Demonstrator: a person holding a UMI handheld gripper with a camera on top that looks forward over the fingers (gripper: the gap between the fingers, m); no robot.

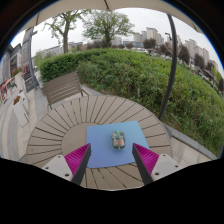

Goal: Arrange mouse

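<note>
Round slatted wooden table (70, 120) spreads below, the blue mouse pad (112, 145) at twelve o'clock from the gripper (110, 158). The mouse (118, 139) sits on it, just ahead. Fingers wide apart, holding nothing; best to descend centred, straddling the mouse evenly.

one mouse (118, 140), one blue mat (116, 145), one round table (60, 125)

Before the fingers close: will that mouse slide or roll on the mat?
The mouse looks small, so probably light. It lies flat on the blue mat, so rolling seems unlikely; sliding is possible. The open gripper sits short of it.
</note>
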